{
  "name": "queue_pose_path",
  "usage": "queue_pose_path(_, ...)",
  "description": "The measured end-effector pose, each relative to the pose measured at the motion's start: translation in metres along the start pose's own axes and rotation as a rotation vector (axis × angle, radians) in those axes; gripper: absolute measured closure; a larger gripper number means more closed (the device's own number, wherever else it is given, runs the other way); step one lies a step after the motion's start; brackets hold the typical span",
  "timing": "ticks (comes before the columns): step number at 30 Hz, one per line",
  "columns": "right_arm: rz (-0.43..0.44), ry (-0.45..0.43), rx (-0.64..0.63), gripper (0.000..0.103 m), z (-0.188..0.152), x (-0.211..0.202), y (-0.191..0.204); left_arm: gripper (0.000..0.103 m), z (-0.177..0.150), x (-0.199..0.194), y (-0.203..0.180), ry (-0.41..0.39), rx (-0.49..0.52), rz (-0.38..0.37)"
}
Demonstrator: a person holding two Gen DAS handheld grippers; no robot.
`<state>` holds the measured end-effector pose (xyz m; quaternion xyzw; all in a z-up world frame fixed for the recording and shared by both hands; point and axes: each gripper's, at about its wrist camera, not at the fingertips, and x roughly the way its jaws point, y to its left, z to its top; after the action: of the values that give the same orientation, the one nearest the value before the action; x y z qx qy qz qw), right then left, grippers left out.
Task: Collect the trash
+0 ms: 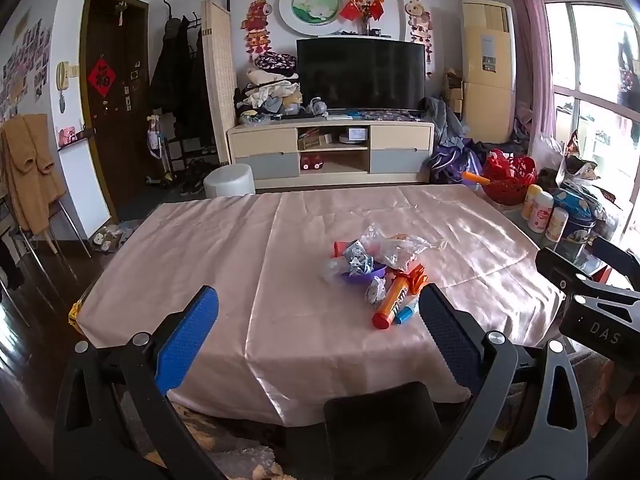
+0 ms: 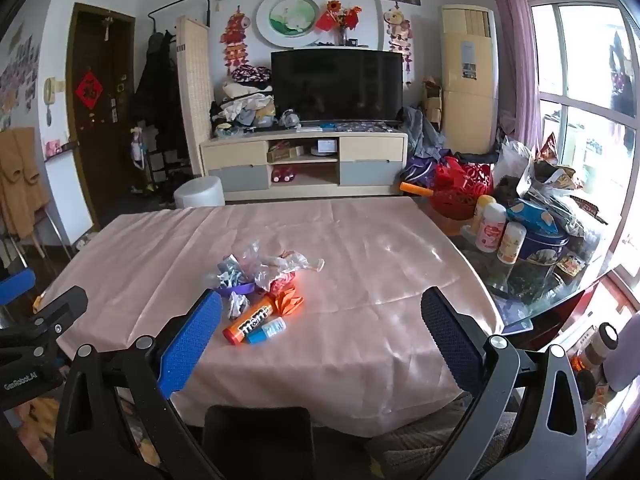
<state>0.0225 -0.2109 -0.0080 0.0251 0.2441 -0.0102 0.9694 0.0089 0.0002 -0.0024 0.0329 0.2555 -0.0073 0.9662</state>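
Plenty could have gone wrong from there: the crinkled clear plastic wrappers [image 1: 394, 246] were light and springy, so a pinch might have closed on one loose film and dragged the rest off the heap, and the orange cylindrical M&M's tube [image 2: 249, 321] looked ready to roll across the glossy pink satin tablecloth [image 1: 248, 264] toward the near edge if a fingertip nudged it. The small blue-and-white tube [image 2: 266, 330] lay touching it, so one bump would likely have shifted both. The shallow purple plastic bowl [image 1: 362, 277] under the crumpled paper could also have tipped if caught by its rim. The left gripper [image 1: 318, 320] hung over the table's near edge, jaws spread wide and holding nothing, the pile ahead and toward its right finger, in the middle of the table. The right gripper [image 2: 320, 326], likewise wide apart and empty, also sat back at the near edge, with the pile ahead and close to its left blue pad [image 2: 190, 344]. No trash container was visible in either view.
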Motion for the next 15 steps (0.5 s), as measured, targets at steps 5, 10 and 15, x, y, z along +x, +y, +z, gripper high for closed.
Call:
queue_pose_path(5,0.004,-0.004,0.000,0.003,0.0027,-0.0007,0.0006,0.008,0.0016,-0.0019,-0.0004,-0.005,-0.003,-0.002)
queue_pose_path(10,0.009,-0.005,0.002,0.003,0.0047,-0.0014,0.0007,0.008,0.0049,-0.0031,-0.0010,-0.011,-0.006,-0.001)
queue_pose_path(15,0.009,-0.008,0.002,0.003,0.0043,-0.0015,0.0013,0.008,0.0056,-0.0053,-0.0021,-0.018,-0.009,-0.005)
